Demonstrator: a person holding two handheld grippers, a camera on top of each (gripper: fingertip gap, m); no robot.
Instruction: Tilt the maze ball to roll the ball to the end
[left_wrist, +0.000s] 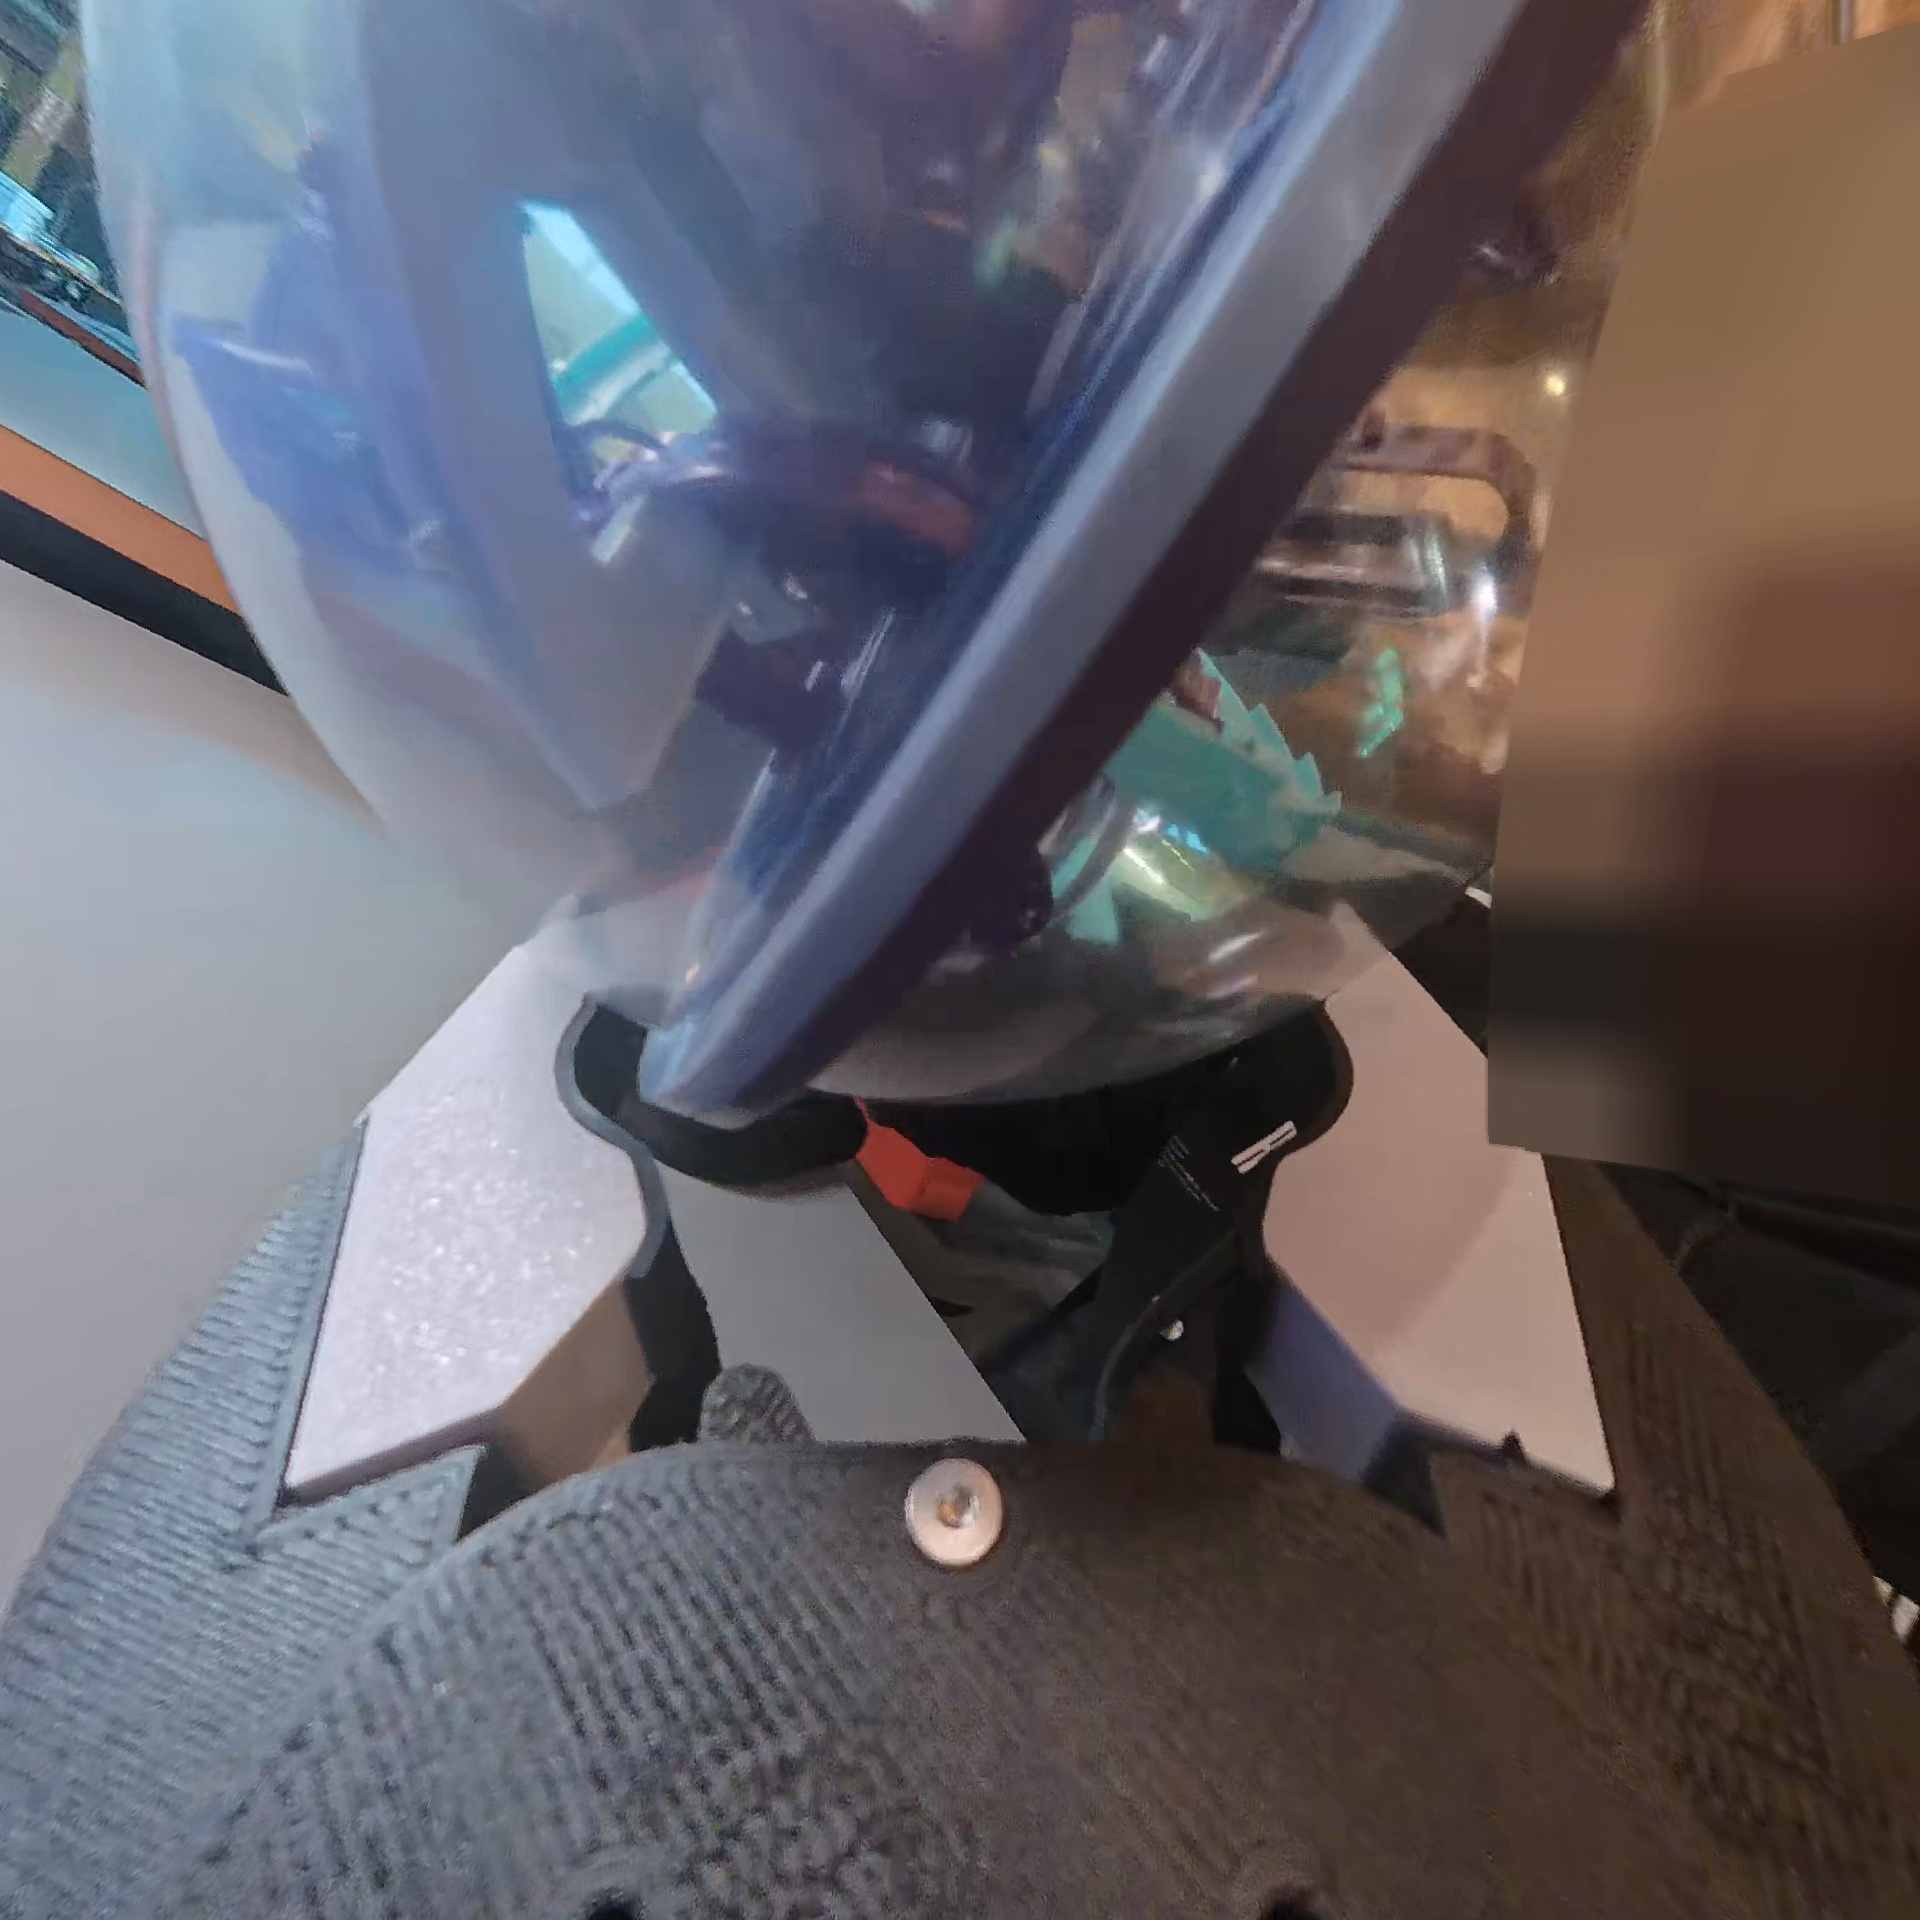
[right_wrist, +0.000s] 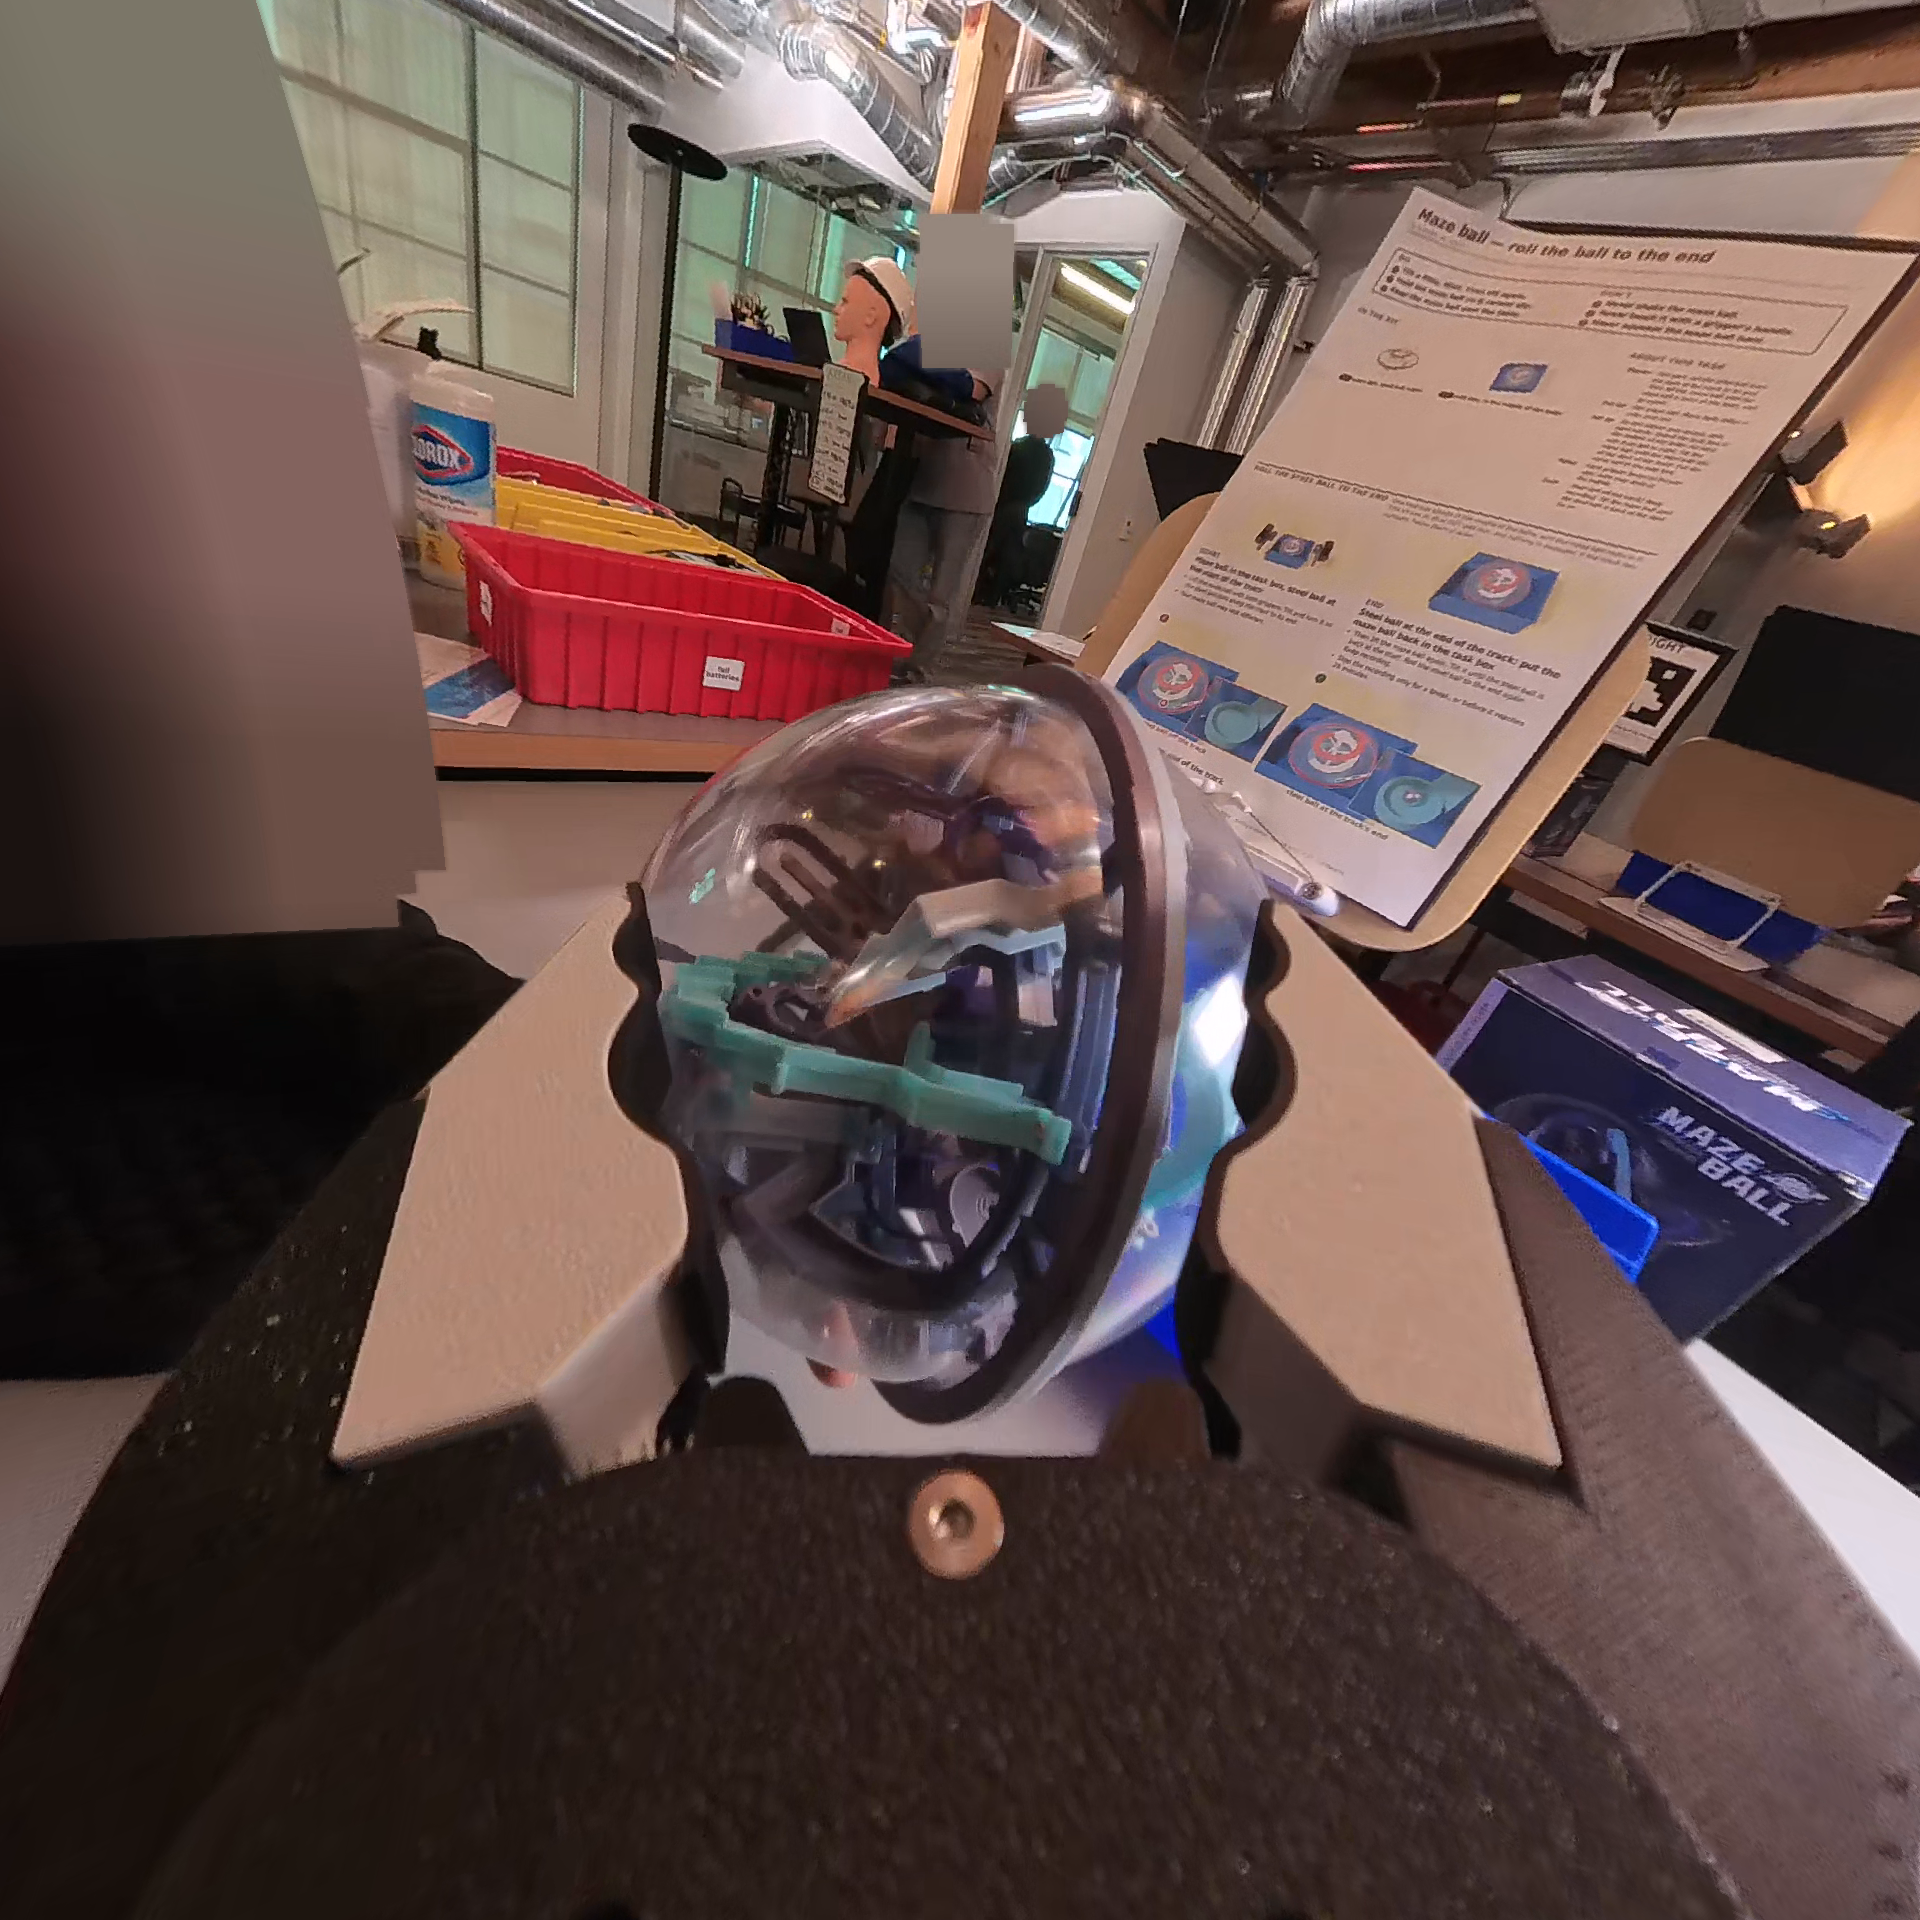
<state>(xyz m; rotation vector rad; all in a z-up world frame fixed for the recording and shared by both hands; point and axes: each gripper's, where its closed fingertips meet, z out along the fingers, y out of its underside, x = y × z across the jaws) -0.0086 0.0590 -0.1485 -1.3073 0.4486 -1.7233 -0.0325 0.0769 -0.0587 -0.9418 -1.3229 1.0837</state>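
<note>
The maze ball (right_wrist: 914, 1039) is a clear sphere with a dark seam ring and teal, blue and grey tracks inside. My right gripper (right_wrist: 951, 920) is shut on it, one grey finger on each side, and holds it up off the table. In the left wrist view the ball (left_wrist: 727, 468) is blurred and fills the top, with its seam running diagonally. My left gripper (left_wrist: 956, 1003) has its jaws wide apart, and the ball's underside lies over its fingertips. The black right gripper (left_wrist: 1143, 1174) shows below the ball. I cannot pick out the small steel ball.
A red bin (right_wrist: 665, 623), a yellow bin (right_wrist: 582, 509) and a wipes canister (right_wrist: 452, 457) stand at the back left. An instruction board (right_wrist: 1455, 540) leans at the right. A dark blue box (right_wrist: 1683, 1122) sits in a blue tray (right_wrist: 1590, 1205). People stand far behind (right_wrist: 935, 468).
</note>
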